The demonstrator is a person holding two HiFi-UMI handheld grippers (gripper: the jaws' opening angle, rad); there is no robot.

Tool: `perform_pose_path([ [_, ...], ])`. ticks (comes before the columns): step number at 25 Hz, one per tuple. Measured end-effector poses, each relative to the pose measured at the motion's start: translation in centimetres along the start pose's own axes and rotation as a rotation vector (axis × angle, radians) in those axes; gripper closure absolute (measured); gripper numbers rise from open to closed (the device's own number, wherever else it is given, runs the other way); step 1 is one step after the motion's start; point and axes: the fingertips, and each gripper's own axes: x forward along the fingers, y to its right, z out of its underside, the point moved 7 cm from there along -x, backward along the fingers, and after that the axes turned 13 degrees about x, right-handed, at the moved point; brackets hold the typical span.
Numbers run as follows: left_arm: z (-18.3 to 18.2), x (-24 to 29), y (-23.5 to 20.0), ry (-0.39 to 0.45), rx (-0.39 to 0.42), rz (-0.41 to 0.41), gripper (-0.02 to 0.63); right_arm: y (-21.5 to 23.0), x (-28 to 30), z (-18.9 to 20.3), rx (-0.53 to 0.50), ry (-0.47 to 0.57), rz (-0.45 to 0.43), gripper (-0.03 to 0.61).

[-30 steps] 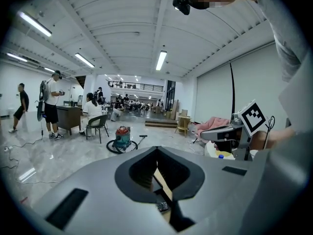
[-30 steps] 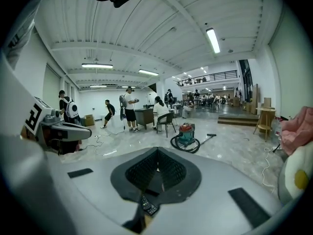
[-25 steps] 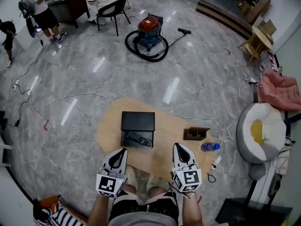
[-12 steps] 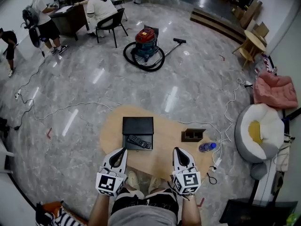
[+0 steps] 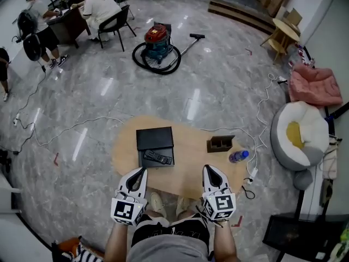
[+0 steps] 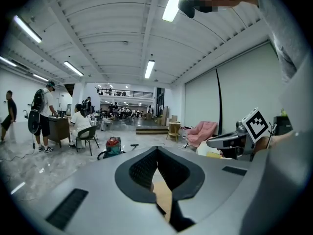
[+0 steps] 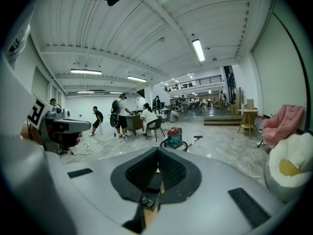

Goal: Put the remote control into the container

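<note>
The black remote control (image 5: 157, 157) lies inside the open black container (image 5: 148, 160) on the oval wooden table (image 5: 185, 171). The container's lid (image 5: 155, 138) lies flat behind it. My left gripper (image 5: 142, 171) and right gripper (image 5: 208, 168) are held close to my body at the table's near edge, well short of the container. Both are shut with nothing between their jaws. In the right gripper view the remote (image 7: 145, 201) shows through the gap below the closed jaws of the right gripper (image 7: 157, 150). In the left gripper view, the left gripper (image 6: 157, 148) points across the room.
A brown wooden organiser (image 5: 220, 143) and a water bottle (image 5: 238, 156) stand on the table's right side. A white cable (image 5: 256, 146) trails off to the right. A vacuum cleaner (image 5: 155, 42), a white beanbag seat (image 5: 301, 135) and people at a desk (image 5: 71, 15) are around.
The head view has shifted: the table and container sit slightly higher and look smaller. Both grippers hold the same shut pose near my body.
</note>
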Motion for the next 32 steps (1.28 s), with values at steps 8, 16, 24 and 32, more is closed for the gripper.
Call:
perform_pose_path([
  [8, 0.9, 4.7, 4.9, -0.031, 0.015, 0.183, 0.606, 6.4, -4.8, 2.7, 0.088, -0.018, 0.207, 0.568],
  [16, 3.5, 10.2, 11.2, -0.086, 0.012, 0.382, 0.606, 13.0, -9.1, 8.1, 0.222, -0.082, 0.411, 0.568],
  [24, 9.2, 14.8, 16.0, -0.159, 0.017, 0.487, 0.606, 18.3, -9.6, 15.9, 0.313, -0.170, 0.511, 0.568],
  [32, 15.6, 17.6, 19.6, -0.249, -0.018, 0.537, 0.606, 21.8, -7.9, 24.0, 0.368, -0.272, 0.518, 0.568],
])
